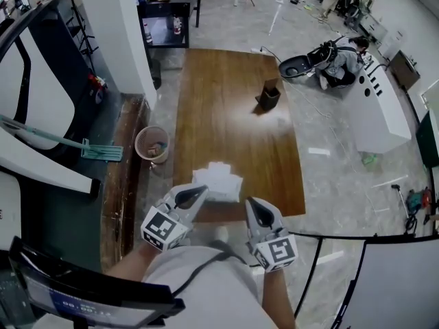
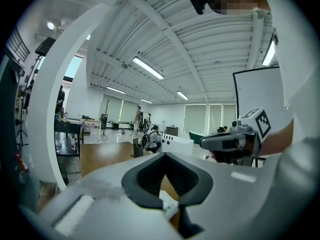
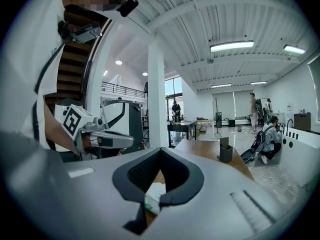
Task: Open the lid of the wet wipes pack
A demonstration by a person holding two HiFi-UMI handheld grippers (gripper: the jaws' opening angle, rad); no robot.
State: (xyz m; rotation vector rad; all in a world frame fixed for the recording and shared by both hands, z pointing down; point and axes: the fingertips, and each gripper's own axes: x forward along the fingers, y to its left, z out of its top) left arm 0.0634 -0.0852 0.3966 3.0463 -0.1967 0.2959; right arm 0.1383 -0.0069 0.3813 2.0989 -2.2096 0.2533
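the white, soft-looking rectangular wet wipes pack [image 1: 218, 181] lies flat near the front edge of the glossy brown wooden table [image 1: 226, 115]. the left gripper [image 1: 199, 192] and right gripper [image 1: 252, 205], smooth grey shells with dark textured pads, hover at its near side, both pinched together on nothing.

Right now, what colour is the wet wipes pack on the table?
White; the wet wipes pack shows best in the head view.
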